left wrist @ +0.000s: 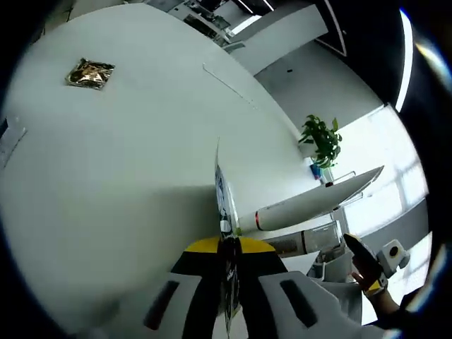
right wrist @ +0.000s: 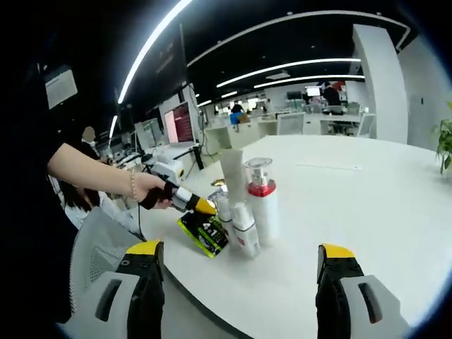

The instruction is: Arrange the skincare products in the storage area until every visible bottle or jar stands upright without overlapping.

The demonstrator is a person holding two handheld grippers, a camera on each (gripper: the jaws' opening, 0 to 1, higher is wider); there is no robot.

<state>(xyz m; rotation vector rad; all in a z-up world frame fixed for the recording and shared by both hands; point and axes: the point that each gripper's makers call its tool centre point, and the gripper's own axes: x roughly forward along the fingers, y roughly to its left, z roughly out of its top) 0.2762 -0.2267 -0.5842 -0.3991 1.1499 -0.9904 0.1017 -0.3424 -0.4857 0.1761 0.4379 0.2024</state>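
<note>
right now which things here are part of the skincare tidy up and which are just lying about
Part of the job:
- pump bottle with red collar
- tall white tube
- small white bottles
- green and black sachet, held by the left gripper

Just lying about:
- gold foil packet
- potted plant
- monitors
- grey chair

No text is legible from either of my views. The green sachet [right wrist: 203, 233] in my left jaws carries print too small to read. The bottles [right wrist: 260, 205] on the table [right wrist: 367, 212] show no readable labels; the distant monitor [right wrist: 179, 123] is blurred.
</note>
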